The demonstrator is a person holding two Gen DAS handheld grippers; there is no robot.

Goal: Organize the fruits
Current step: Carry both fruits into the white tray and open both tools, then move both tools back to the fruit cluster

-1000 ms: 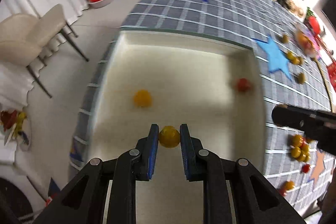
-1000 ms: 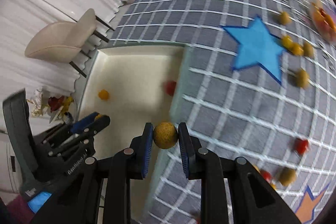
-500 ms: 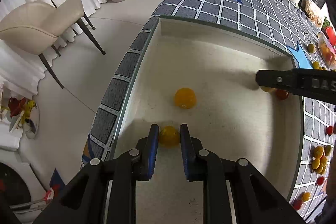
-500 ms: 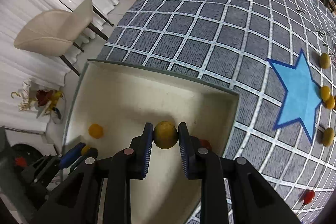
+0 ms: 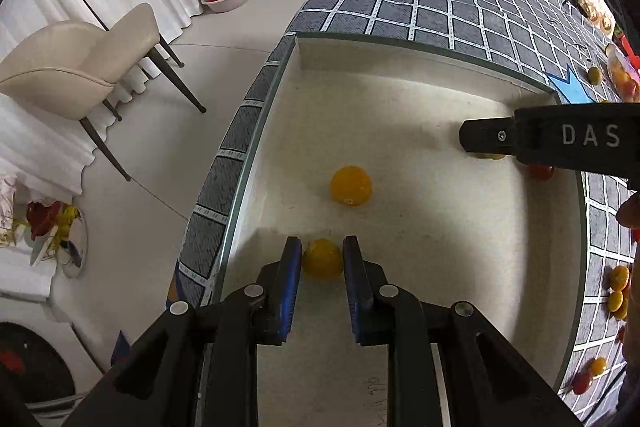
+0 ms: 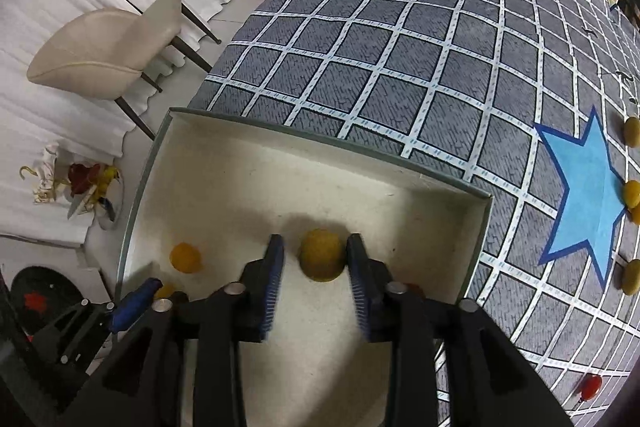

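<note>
The left gripper [image 5: 322, 261], at the bottom centre of the left wrist view, is pinching a small yellow fruit [image 5: 322, 259] between its blue pads, low over the pale floor of the shallow white box [image 5: 400, 61] that is sitting on the grey checked tablecloth [image 5: 460, 11]. Just above it in that frame, an orange fruit [image 5: 350, 185] is lying loose on the box floor. At the right edge, the right gripper is reaching into the box from the side, with a red fruit [image 5: 540, 171] partly showing beneath it. In the right wrist view, the right gripper [image 6: 316, 255] is spreading its jaws at the bottom centre; an olive-yellow fruit [image 6: 322, 254] is sitting between them, with a clear gap on its left side and close to the right pad, so it is no longer being squeezed. More small fruits [image 6: 632, 131] are lying scattered along the right edge, near the blue star [image 6: 588, 195]. A beige chair [image 6: 108, 47] is standing on the floor at the upper left.
</note>
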